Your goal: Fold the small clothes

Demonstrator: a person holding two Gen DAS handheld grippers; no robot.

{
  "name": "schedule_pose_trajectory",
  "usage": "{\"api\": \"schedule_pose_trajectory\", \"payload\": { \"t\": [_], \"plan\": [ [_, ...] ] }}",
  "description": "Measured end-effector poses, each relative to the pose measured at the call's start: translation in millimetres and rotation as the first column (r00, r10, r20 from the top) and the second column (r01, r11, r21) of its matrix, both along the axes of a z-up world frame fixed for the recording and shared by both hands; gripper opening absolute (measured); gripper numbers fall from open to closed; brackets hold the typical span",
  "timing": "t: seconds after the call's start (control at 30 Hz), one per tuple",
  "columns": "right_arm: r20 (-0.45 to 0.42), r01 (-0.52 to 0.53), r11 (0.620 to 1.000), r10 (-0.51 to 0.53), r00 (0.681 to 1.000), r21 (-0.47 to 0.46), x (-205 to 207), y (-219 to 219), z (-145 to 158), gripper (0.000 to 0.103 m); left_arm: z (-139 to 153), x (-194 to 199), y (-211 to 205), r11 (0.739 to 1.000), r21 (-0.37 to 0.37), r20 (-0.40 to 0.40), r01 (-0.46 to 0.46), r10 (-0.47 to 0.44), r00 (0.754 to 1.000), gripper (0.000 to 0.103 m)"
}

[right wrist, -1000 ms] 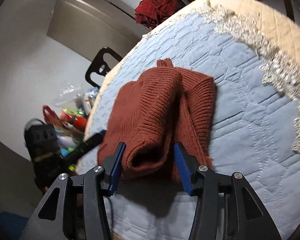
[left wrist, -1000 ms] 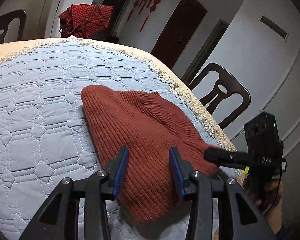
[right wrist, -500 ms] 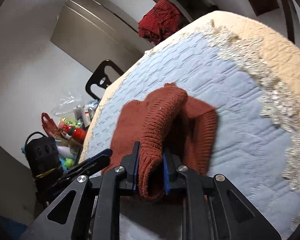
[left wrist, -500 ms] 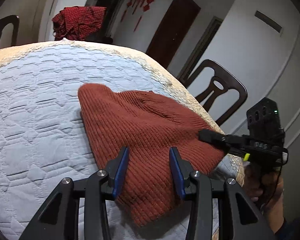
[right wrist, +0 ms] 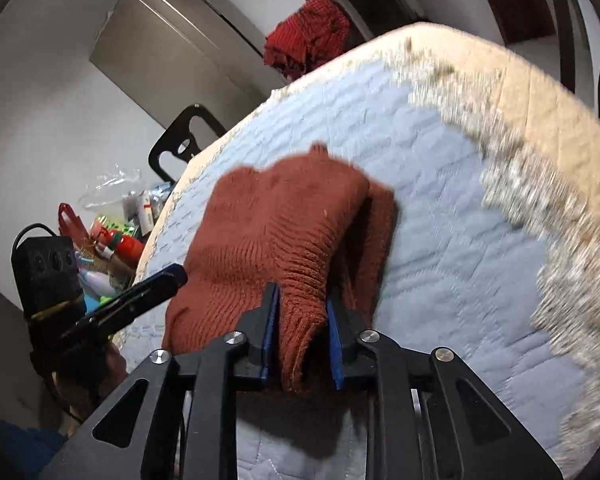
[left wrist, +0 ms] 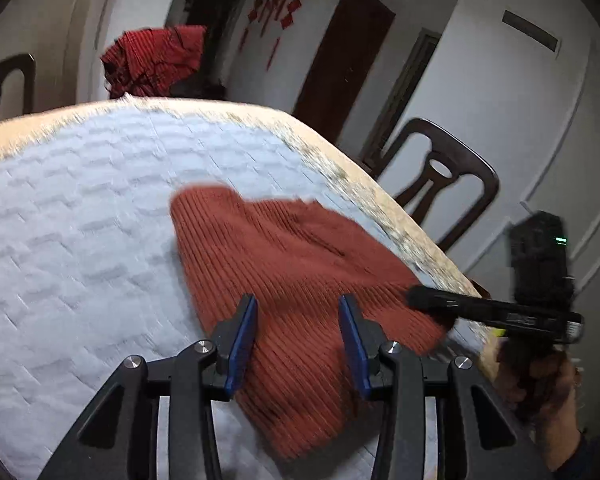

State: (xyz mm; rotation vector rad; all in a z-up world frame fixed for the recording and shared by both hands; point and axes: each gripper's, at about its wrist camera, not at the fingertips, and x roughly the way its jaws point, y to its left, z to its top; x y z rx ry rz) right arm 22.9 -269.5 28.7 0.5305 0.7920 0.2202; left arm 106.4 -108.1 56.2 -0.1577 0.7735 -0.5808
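Quilted pale-blue cloth (left wrist: 80,248) with a beige lace border covers the counter, and dark wooden chairs stand around it, one (left wrist: 440,184) off the far right edge. On that quilt lies the rust-red knitted sweater (left wrist: 284,264), ribbed, spread toward the near right corner. My right claw (right wrist: 302,340) is clamped on a bunched fold at the sweater's near edge, the blue pads (right wrist: 270,336) pressed against the knit on both sides and the fold raised off the quilt. My left claw (left wrist: 298,340) is spread wide, its blue pads on either side of the sweater's near part without pinching it; whether they touch the knit, I cannot tell. A red checked garment (left wrist: 156,60) is heaped beyond the far edge of the counter. To the left in the right wrist view, a clutter of bottles and bags (right wrist: 112,232) sits past the counter's edge.
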Motion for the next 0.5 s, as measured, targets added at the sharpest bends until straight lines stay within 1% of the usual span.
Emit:
{"api": "schedule_pose_trajectory", "payload": {
  "t": [0.07, 0.13, 0.17, 0.2, 0.27, 0.3, 0.33, 0.37, 0.43, 0.47, 0.5],
  "plan": [
    [0.061, 0.022, 0.999, -0.020, 0.998, -0.031, -3, -2, 16, 0.024, 3, 9, 3, 1.000, 0.002, 0.010, -0.026, 0.026, 1.000, 0.045],
    [0.126, 0.022, 0.999, -0.017, 0.992, -0.037, -4, -1, 31, 0.024, 2, 17, 1, 0.999, 0.013, 0.010, -0.040, 0.040, 0.999, 0.045],
    [0.139, 0.015, 0.999, -0.010, 0.990, -0.037, -2, 1, 33, 0.024, -1, 20, -2, 0.999, 0.022, 0.003, -0.036, 0.036, 0.999, 0.045],
    [0.137, 0.002, 0.999, 0.004, 0.991, -0.040, 2, 5, 33, 0.024, -6, 22, -6, 0.999, 0.034, -0.006, -0.028, 0.028, 1.000, 0.045],
    [0.085, -0.026, 0.997, 0.032, 0.996, -0.073, 17, 15, 20, 0.024, -19, 27, -15, 0.996, 0.078, -0.029, -0.034, 0.036, 0.999, 0.044],
    [0.058, -0.033, 0.996, 0.039, 0.998, -0.087, 24, 17, 11, 0.023, -24, 27, -17, 0.995, 0.095, -0.028, -0.041, 0.044, 0.999, 0.044],
    [0.025, -0.033, 0.995, 0.035, 0.999, -0.097, 31, 16, -1, 0.020, -27, 26, -18, 0.993, 0.105, -0.014, -0.047, 0.048, 0.999, 0.044],
    [-0.012, -0.014, 0.995, 0.013, 1.000, -0.098, 36, 11, -13, 0.004, -28, 25, -19, 0.992, 0.113, -0.004, -0.050, 0.050, 0.999, 0.045],
    [0.000, 0.006, 0.999, -0.006, 1.000, -0.039, 37, 0, -19, 0.002, -28, 24, -18, 0.993, 0.110, -0.001, -0.049, 0.050, 0.999, 0.045],
    [-0.004, 0.012, 0.999, -0.013, 1.000, -0.046, 36, -2, -18, 0.000, -27, 24, -16, 0.993, 0.106, -0.005, -0.046, 0.047, 0.999, 0.045],
    [-0.006, 0.009, 0.998, -0.010, 1.000, -0.065, 37, -2, -17, 0.000, -25, 25, -15, 0.994, 0.101, -0.011, -0.045, 0.046, 0.999, 0.044]
  ]
}}
